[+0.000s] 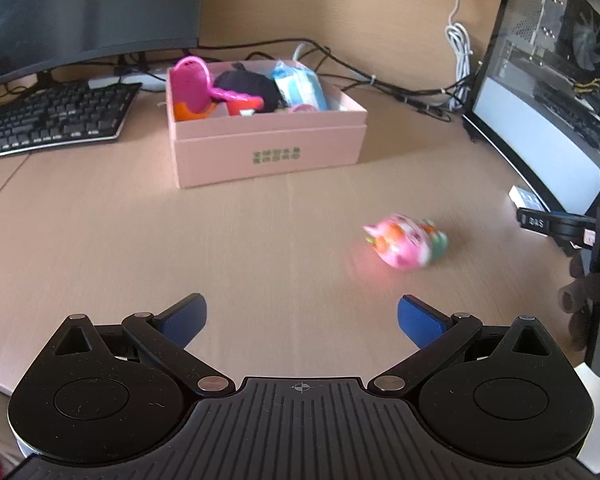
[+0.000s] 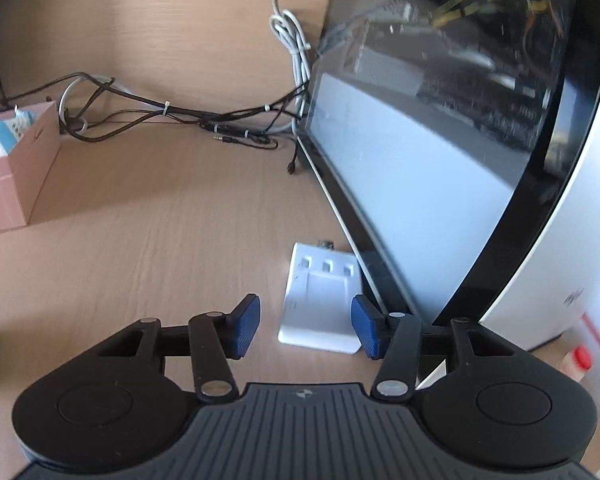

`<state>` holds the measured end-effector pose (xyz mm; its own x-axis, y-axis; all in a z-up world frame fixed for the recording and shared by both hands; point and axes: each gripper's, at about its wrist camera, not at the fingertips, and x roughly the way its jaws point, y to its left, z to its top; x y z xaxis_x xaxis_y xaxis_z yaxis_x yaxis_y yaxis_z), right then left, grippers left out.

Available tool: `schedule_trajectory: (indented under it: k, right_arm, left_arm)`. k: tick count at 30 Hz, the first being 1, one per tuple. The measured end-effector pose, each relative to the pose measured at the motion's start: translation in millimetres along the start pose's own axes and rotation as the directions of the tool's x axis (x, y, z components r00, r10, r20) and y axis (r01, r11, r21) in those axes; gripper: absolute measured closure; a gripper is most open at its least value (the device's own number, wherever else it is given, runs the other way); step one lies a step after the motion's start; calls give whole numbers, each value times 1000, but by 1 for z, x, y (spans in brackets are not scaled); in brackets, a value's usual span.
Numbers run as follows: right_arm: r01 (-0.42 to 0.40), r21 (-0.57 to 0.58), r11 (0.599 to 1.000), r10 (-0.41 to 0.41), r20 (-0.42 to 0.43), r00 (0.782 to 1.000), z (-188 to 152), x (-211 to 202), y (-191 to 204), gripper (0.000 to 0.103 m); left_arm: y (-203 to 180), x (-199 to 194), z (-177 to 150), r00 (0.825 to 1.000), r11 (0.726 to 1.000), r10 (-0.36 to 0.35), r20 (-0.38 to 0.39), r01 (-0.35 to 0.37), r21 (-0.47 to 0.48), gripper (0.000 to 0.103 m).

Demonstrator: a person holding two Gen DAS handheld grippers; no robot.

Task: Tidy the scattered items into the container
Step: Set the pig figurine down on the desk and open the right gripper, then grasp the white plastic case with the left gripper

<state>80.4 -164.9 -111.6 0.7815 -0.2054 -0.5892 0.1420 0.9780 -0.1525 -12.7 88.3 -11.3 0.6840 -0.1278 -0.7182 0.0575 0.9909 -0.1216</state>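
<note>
You are holding the right gripper (image 2: 305, 326) with its jaws standing open and empty, the flat white hard-plastic charger block (image 2: 320, 304) lying on the table between and just ahead of them. It is looking light, rigid and smooth, so pinch across its long side edges. Your left gripper (image 1: 302, 320) is also standing open, the blurred pink patterned toy (image 1: 406, 245) ahead to its right.

Ahead of the left gripper (image 1: 302, 322), blue-padded, a pale pink box (image 1: 268, 152) (green print on its front) is seen. To its right, a pink toy (image 1: 406, 246) is patterned in orange, white and green. A white charger (image 2: 320, 308) is seen between the right gripper's (image 2: 305, 326) blue pads.
</note>
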Motion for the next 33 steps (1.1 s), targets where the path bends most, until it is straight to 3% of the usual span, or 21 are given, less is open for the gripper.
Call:
schedule_trajectory:
  k: [1, 3, 6, 9, 12, 17, 18, 19, 20, 23, 26, 33]
  right_arm:
    - [-75, 16, 997, 75, 5, 997, 2, -2, -1, 54]
    - [-270, 59, 961, 268, 29, 963, 7, -16, -4, 55]
    - [-329, -10, 944, 329, 86, 940, 4, -45, -6, 55]
    - [-368, 10, 930, 366, 89, 926, -9, -69, -35, 53]
    - [-367, 46, 929, 364, 65, 929, -29, -92, -72, 42]
    - [-307, 107, 946, 309, -4, 951, -66, -118, -109, 41]
    - [-288, 111, 951, 291, -16, 956, -74, -121, -113, 41]
    - [-272, 114, 955, 277, -26, 961, -80, -124, -115, 41]
    - [-260, 113, 959, 265, -34, 964, -86, -126, -117, 41]
    - [-223, 106, 969, 230, -63, 971, -104, -129, -121, 39]
    - [-208, 131, 969, 220, -85, 972, -113, -128, -131, 39]
    - [-181, 148, 972, 194, -78, 978, -117, -127, -147, 36]
  left_arm:
    - [-5, 1, 0, 1000, 1000, 5, -3, -5, 3, 0]
    - [-13, 3, 3, 1000, 1000, 10, -8, -10, 8, 0]
    - [-31, 5, 10, 1000, 999, -12, 4, 12, 29, 0]
    - [-55, 11, 24, 997, 993, -82, 6, 81, 85, 0]
    - [-90, 27, 47, 986, 976, -165, -12, 165, 141, 0]
    - [-159, 71, 75, 971, 929, -237, -20, 232, 287, 2]
    - [-171, 79, 77, 970, 919, -243, -28, 240, 312, 7]
    - [-183, 88, 78, 967, 907, -253, -44, 252, 337, 29]
    - [-194, 97, 79, 963, 894, -261, -62, 266, 360, 36]
    - [-212, 116, 79, 954, 876, -290, -81, 299, 378, 12]
    - [-226, 129, 80, 936, 854, -335, -103, 349, 386, 11]
    - [-243, 157, 80, 950, 841, -289, -118, 311, 443, 11]
